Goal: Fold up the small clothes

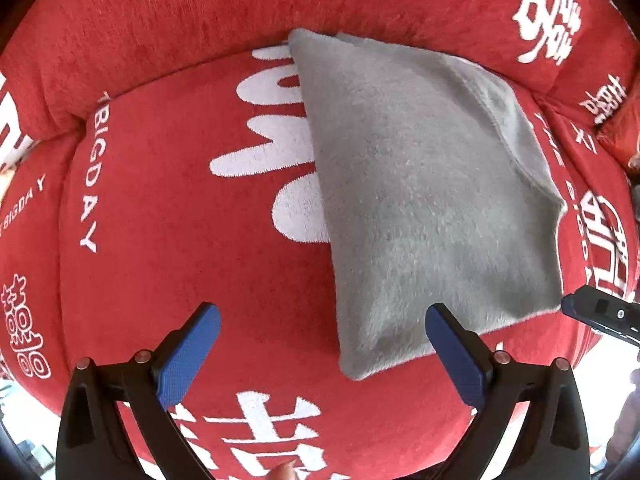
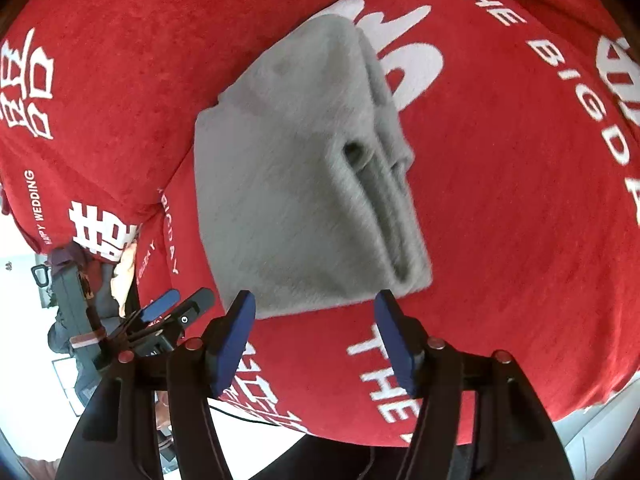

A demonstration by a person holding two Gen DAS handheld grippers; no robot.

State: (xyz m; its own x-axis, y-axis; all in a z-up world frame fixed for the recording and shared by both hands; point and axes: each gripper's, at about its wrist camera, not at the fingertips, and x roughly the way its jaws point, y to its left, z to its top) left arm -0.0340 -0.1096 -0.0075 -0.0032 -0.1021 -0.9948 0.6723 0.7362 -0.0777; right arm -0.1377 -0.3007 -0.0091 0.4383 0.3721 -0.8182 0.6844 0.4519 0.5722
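Note:
A grey fleece garment (image 1: 424, 196) lies folded into a compact rectangle on the red seat cushion (image 1: 180, 220). In the right wrist view the garment (image 2: 304, 184) shows its stacked folded layers along its right edge. My left gripper (image 1: 322, 316) is open and empty, just short of the garment's near corner, its right pad next to the edge. My right gripper (image 2: 314, 300) is open and empty, with both pads just short of the garment's near edge. The right gripper's tip also shows at the right of the left wrist view (image 1: 600, 314), and the left gripper shows in the right wrist view (image 2: 176, 304).
The red sofa cover has white lettering and a raised backrest (image 1: 200, 20) behind the garment. The seat's front edge (image 2: 360, 436) drops to the floor below. Dark items and a bag (image 2: 76, 292) sit to the left of the sofa.

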